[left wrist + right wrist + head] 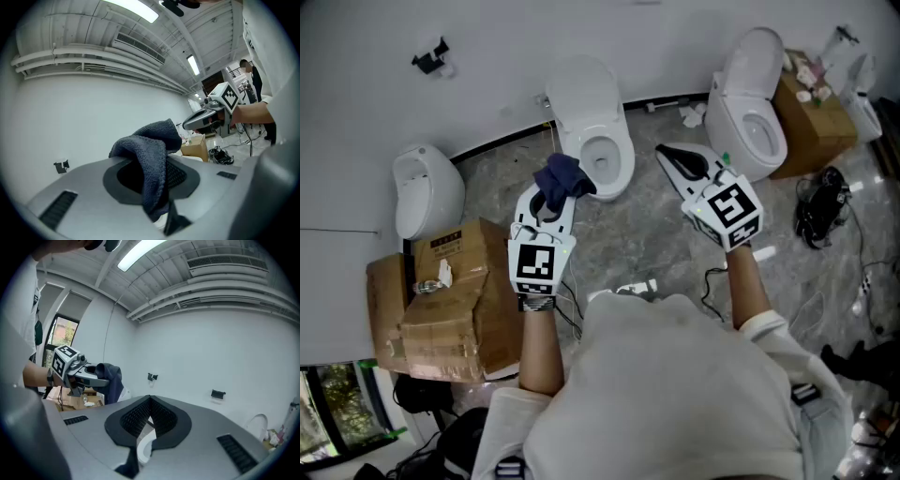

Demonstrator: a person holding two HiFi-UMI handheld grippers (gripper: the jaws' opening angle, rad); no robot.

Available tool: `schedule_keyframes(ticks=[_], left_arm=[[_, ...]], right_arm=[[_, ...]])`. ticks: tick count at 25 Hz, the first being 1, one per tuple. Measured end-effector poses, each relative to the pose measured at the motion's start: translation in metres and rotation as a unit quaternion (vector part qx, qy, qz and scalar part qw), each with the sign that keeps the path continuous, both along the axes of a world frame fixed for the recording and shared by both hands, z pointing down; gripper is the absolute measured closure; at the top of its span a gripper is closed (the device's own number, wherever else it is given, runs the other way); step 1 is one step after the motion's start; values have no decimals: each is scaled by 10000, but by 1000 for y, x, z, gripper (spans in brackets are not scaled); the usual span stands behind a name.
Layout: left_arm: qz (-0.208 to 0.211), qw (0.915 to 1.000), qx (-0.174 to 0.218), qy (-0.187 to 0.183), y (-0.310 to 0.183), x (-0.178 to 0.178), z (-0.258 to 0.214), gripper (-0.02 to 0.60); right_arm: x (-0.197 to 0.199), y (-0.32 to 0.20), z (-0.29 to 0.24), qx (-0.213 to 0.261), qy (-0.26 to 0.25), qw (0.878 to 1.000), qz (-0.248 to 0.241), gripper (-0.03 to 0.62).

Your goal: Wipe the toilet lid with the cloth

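well, at the far left a white wall fixture [427, 187] sits beside stacked cardboard boxes [441, 300], and just right of them the left gripper [548, 202] is clamped on the dark blue cloth [562, 178], which bunches up out of its jaws in front of the middle toilet [605, 155], whose lid [584, 89] stands raised against the wall. further right, the right gripper [667, 155] has its jaws pressed together on nothing, near a second toilet [750, 122]
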State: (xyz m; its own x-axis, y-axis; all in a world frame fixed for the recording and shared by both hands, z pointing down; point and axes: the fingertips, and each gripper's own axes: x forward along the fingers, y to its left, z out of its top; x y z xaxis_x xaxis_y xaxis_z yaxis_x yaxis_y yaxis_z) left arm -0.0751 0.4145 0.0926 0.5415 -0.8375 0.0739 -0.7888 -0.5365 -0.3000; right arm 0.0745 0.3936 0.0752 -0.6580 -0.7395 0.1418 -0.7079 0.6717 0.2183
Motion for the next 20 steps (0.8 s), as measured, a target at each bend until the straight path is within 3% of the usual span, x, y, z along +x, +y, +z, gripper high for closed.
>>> schedule_keyframes(ticks=[20], left_arm=[[56, 10000, -60, 0, 4, 2, 5, 500]], right_arm=[[1, 7, 3, -70, -331, 9994, 25, 565]])
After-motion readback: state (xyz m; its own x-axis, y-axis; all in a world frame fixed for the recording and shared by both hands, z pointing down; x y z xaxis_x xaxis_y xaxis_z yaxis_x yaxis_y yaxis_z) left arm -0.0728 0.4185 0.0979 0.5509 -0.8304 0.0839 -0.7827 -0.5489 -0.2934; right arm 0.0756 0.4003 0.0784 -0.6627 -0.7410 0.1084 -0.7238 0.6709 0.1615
